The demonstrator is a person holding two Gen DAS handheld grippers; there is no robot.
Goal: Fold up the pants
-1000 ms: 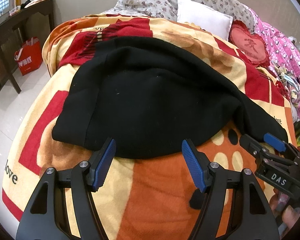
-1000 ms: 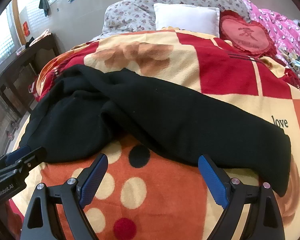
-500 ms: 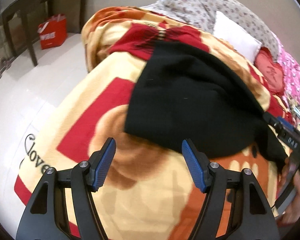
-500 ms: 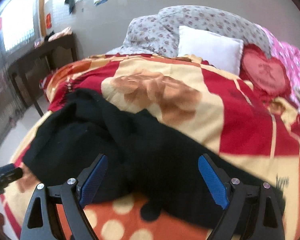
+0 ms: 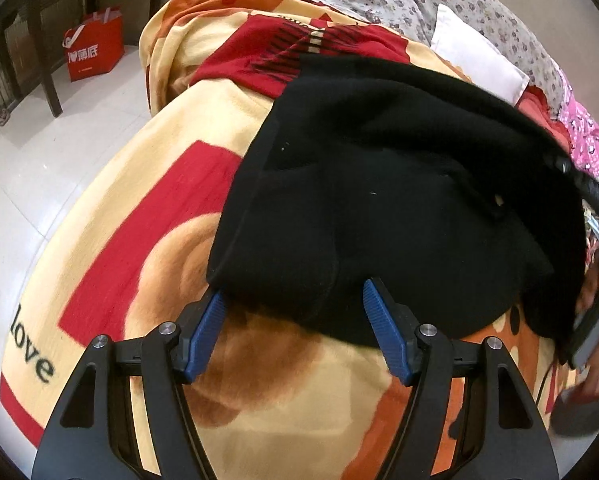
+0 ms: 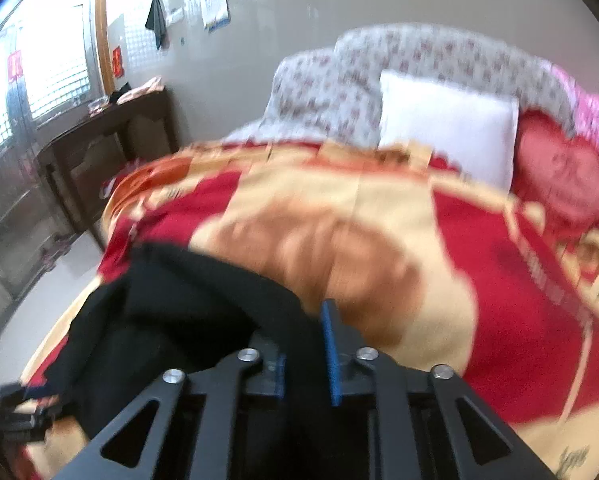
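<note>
Black pants (image 5: 379,200) lie on a red, orange and cream blanket (image 5: 139,240) on the bed. My left gripper (image 5: 295,320) is open, its blue pads at the pants' near edge, the left pad just under the corner of the cloth. My right gripper (image 6: 305,354) is shut on the black pants (image 6: 171,328), with cloth pinched between its blue pads. The right wrist view is motion-blurred. In the left wrist view the right gripper's body (image 5: 591,196) shows at the far right, over the pants.
A white pillow (image 6: 447,140), floral pillows (image 6: 419,64) and a red heart cushion (image 6: 563,184) sit at the bed's head. A dark wooden table (image 5: 27,20) and a red bag (image 5: 95,48) stand on the pale floor left of the bed.
My right gripper has closed on the pants and moved up and toward the left. My left gripper has moved forward to the pants' near edge and stays open.
</note>
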